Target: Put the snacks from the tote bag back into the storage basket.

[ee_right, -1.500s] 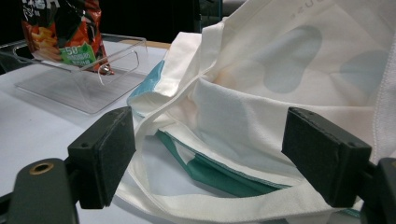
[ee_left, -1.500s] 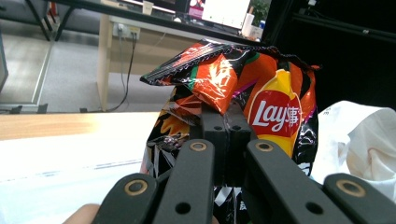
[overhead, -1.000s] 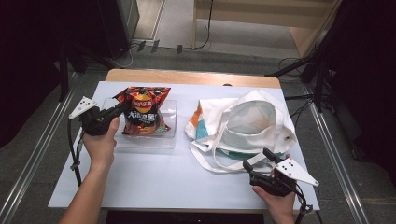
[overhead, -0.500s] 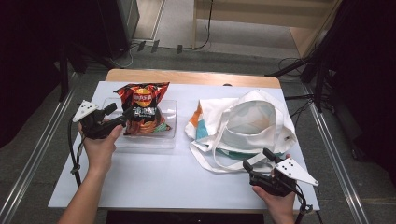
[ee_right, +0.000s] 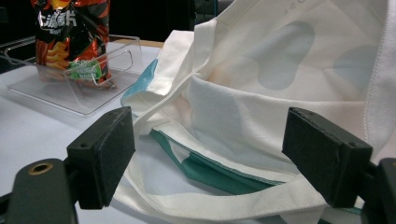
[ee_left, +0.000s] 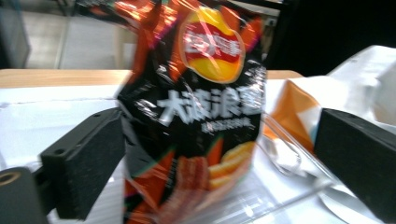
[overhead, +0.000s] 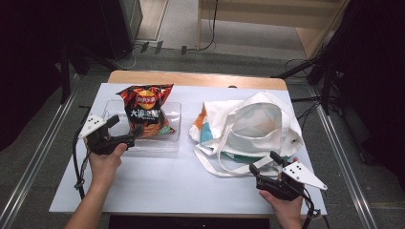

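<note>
White sheeting is covering the wooden table [overhead: 200, 78], with dark curtains hanging at both sides and a grey floor lying beyond. At the left, the left gripper [overhead: 125, 130] is sitting in the person's left hand [overhead: 106, 160] with its jaws spread wide, reaching the near edge of a clear plastic tray [overhead: 174, 121]. A red-and-black Lay's chip bag [overhead: 145, 110] is standing in that tray; the left gripper view is bringing its glossy, crinkled foil [ee_left: 196, 116] close, though blurred, with the round red-and-yellow Lay's logo, large white Chinese characters and pictured chips, while the two black foam-padded jaws are flanking the bag without pinching it. Well apart to the right, a white canvas tote bag [overhead: 253, 126] with teal and orange patches is lying slumped, mouth gaping and straps looping toward the near edge. The right gripper [overhead: 264, 162], held in the right hand [overhead: 284, 210], is hovering just beside those straps, jaws parted and empty. Its own view is revealing the tote's woven cloth [ee_right: 261, 93], a teal band and a strap passing between the jaws, plus a green label low on the chip bag [ee_right: 70, 32].
</note>
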The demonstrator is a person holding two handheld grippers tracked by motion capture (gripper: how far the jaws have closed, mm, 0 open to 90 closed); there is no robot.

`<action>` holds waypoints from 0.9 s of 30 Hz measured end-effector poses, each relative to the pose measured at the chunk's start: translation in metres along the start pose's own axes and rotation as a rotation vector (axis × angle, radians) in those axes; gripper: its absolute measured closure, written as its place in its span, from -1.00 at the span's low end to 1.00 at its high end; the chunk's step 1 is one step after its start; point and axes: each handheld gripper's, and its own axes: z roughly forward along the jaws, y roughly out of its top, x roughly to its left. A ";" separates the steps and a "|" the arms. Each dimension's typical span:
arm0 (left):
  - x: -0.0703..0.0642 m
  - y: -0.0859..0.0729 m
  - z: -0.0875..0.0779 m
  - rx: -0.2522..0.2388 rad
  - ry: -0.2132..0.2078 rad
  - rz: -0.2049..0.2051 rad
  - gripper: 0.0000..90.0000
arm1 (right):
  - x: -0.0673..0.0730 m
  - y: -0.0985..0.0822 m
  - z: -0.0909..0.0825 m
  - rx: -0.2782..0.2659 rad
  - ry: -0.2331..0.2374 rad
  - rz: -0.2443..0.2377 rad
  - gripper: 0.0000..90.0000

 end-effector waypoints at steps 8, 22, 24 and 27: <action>-0.006 -0.009 -0.013 -0.011 -0.010 0.014 -0.99 | -0.004 0.000 -0.001 -0.002 -0.005 0.006 -0.62; -0.008 -0.036 -0.038 0.005 -0.035 -0.017 -0.99 | -0.013 -0.002 -0.003 -0.003 -0.023 0.018 -0.63; -0.009 -0.039 -0.040 0.013 -0.033 -0.009 -0.99 | -0.015 -0.003 -0.003 -0.004 -0.029 0.022 -0.63; -0.009 -0.044 -0.043 0.022 -0.018 0.008 -0.99 | -0.018 -0.004 -0.003 -0.001 -0.034 0.034 -0.63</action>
